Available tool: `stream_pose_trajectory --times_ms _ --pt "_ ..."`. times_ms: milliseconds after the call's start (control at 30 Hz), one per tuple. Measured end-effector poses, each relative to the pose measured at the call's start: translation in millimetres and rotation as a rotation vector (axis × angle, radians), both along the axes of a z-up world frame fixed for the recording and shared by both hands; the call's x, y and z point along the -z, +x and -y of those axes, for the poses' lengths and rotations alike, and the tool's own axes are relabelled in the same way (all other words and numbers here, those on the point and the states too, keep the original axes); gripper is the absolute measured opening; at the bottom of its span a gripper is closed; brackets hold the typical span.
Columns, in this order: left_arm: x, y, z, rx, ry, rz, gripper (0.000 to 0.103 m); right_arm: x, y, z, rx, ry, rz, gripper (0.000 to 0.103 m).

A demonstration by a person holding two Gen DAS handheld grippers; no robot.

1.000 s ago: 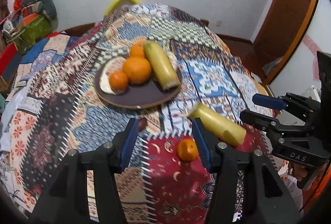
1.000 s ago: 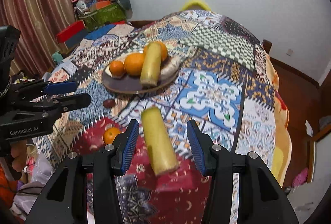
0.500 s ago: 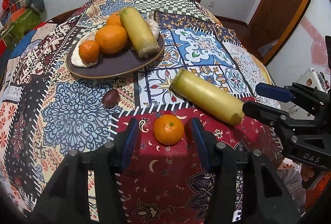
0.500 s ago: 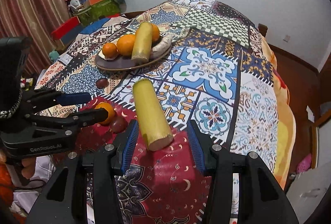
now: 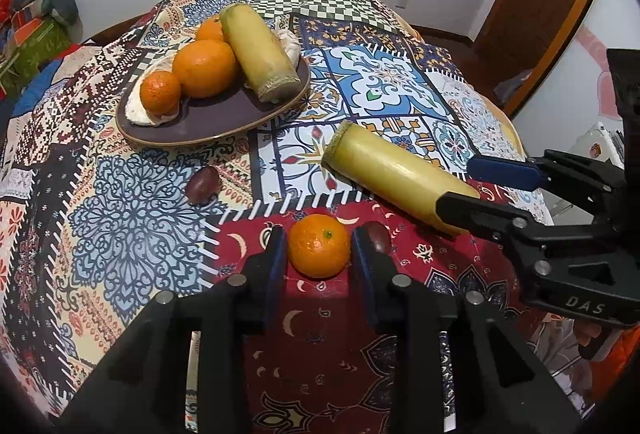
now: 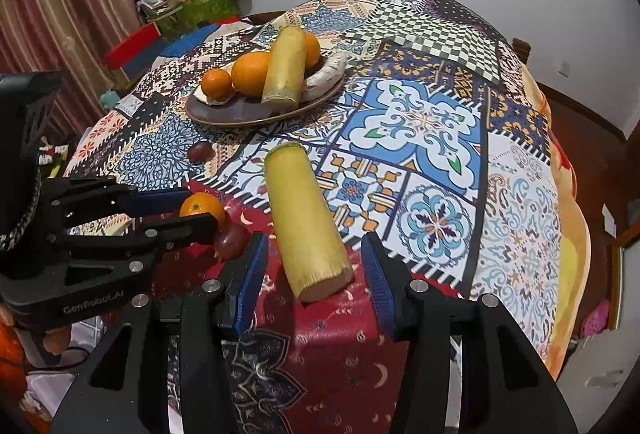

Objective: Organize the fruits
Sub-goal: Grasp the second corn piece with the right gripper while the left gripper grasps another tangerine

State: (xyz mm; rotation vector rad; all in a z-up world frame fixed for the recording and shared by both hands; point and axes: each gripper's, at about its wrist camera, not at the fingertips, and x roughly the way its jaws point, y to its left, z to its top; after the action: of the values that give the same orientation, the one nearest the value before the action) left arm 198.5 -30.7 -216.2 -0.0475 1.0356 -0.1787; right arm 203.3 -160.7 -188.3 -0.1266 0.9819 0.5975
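Note:
A small orange [image 5: 319, 250] lies on the red patch of the tablecloth between the fingers of my left gripper [image 5: 319, 254], whose jaws stand close on either side of it, still open. It also shows in the right wrist view [image 6: 201, 207]. A yellow sugarcane piece [image 6: 305, 226] lies on the cloth, its near end between the open jaws of my right gripper [image 6: 314, 288]; it also shows in the left wrist view [image 5: 394, 175]. A dark plate [image 5: 208, 123] farther back holds three oranges, another cane piece [image 5: 260, 53] and a pale root.
Two dark round fruits lie on the cloth: one [image 5: 204, 183] near the plate, one [image 6: 231, 240] beside the small orange. The table's right edge drops off toward a wooden door [image 5: 532, 17]. Boxes and clutter [image 6: 188, 1] stand at the far left.
Both grippers have moved forward and down. The left jaws have narrowed around the small orange. The right jaws now flank the near end of the cane piece.

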Motion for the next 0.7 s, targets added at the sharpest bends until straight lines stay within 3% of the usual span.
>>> stream_pose_trajectory --times_ms 233,567,700 --pt "-10.8 2.5 -23.9 -0.059 0.003 0.033 0.033 12.5 13.9 -11.8 -0.025 0.005 -0.051 0.045" --pt "-5.3 10.1 -53.1 -0.126 -0.013 0.024 0.033 25.7 24.8 -31.1 -0.062 -0.035 -0.053 0.045" --pt "-2.9 11.2 -52.3 -0.124 -0.011 0.02 0.033 24.7 30.4 -35.1 -0.066 -0.022 -0.053 0.038"
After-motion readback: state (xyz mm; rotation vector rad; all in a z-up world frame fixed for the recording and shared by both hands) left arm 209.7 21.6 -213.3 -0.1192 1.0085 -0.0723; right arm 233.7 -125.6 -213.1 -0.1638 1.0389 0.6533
